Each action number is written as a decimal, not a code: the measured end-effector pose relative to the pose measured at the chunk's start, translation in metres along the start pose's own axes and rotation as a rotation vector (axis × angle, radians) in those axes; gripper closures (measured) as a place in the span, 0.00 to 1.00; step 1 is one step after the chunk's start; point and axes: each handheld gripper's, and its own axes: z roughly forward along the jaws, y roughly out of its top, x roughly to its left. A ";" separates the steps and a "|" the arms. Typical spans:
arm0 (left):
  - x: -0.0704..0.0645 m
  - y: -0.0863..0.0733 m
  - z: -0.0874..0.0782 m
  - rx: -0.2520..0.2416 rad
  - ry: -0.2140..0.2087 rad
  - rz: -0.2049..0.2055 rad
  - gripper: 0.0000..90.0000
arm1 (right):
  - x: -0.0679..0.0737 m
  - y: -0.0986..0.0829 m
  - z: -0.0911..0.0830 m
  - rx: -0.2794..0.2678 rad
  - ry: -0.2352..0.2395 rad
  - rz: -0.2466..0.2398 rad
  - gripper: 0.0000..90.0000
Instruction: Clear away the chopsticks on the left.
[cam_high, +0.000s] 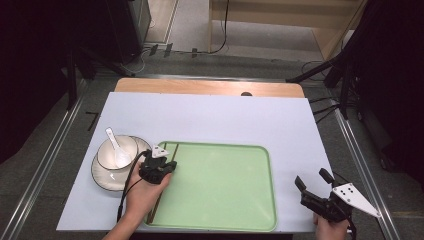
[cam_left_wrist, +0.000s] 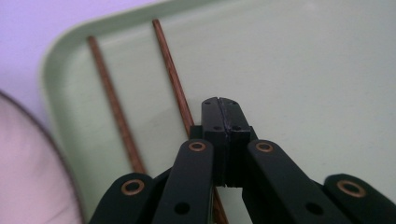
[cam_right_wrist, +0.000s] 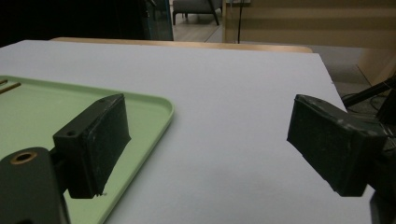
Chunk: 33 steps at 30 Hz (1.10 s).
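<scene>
Setting: lab or recording studio. Evidence: table (cam_high: 210, 87) under a white sheet (cam_high: 210, 117), ringed by metal floor rails (cam_high: 50, 160); black stand legs (cam_high: 320, 70) and loose cables (cam_high: 220, 47) on grey carpet; dark equipment cabinet (cam_high: 127, 25) behind.

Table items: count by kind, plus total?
chopsticks: 2
tray: 1
bowl: 1
plate: 1
spoon: 1
Total: 6
</scene>
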 end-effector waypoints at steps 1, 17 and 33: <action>0.004 -0.001 -0.001 -0.005 0.001 -0.015 1.00 | 0.000 0.000 0.000 -0.002 0.000 0.002 0.14; 0.011 -0.010 -0.009 -0.050 -0.042 -0.004 0.96 | -0.001 0.000 0.000 -0.001 0.002 0.008 0.14; 0.018 -0.018 -0.031 -0.207 -0.121 0.043 0.67 | 0.000 -0.001 0.001 0.005 0.005 0.006 0.14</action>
